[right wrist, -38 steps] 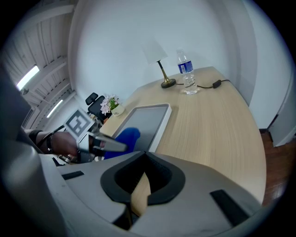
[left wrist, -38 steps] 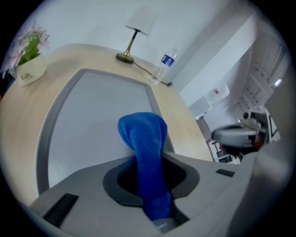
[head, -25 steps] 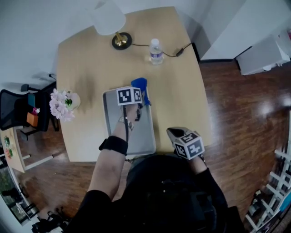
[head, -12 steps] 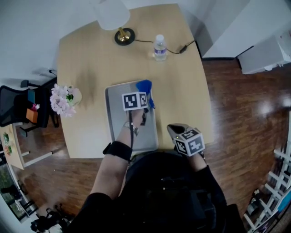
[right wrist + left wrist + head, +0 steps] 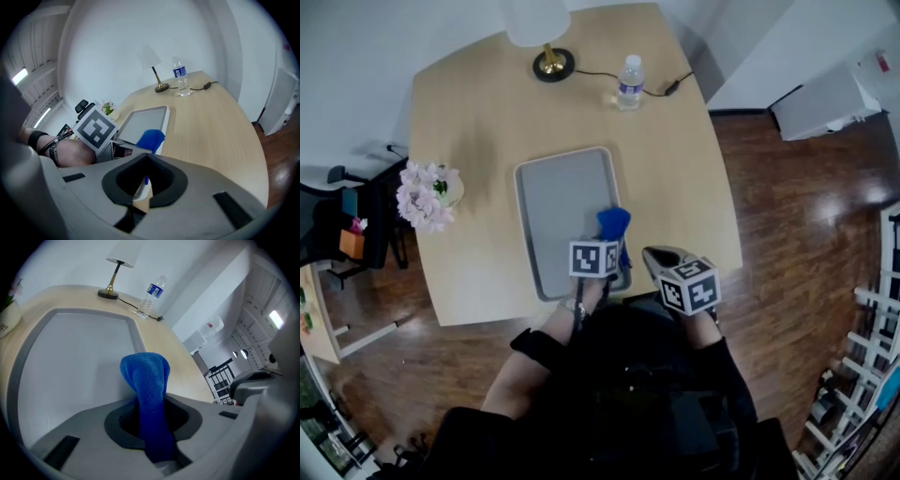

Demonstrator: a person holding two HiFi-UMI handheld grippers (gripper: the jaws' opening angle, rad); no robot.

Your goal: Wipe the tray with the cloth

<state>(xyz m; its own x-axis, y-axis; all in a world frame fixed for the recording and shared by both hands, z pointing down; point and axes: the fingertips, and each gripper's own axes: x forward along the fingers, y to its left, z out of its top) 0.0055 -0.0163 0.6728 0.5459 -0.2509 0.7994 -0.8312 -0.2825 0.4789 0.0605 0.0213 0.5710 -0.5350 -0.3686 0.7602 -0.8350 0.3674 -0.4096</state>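
Note:
A grey tray (image 5: 558,202) lies in the middle of the wooden table (image 5: 675,187). My left gripper (image 5: 614,244) is over the tray's near right corner, shut on a blue cloth (image 5: 613,223). In the left gripper view the cloth (image 5: 145,376) stands up from the jaws of the left gripper (image 5: 151,405), its bunched end against the tray (image 5: 70,352). To the right of the tray, by the table's near edge, my right gripper (image 5: 656,256) hangs with nothing in it. Its tips meet in the right gripper view (image 5: 147,157), beyond them the cloth (image 5: 151,138) and the tray (image 5: 145,119).
A lamp (image 5: 546,47) and a water bottle (image 5: 628,82) stand at the table's far edge, joined by a black cable (image 5: 661,89). A pot of pink flowers (image 5: 427,195) sits left of the tray. A black chair (image 5: 347,225) stands off the table's left side.
My left gripper has dragged the blue cloth along the tray's right side, from the far end to the near right corner. The right gripper has hardly shifted.

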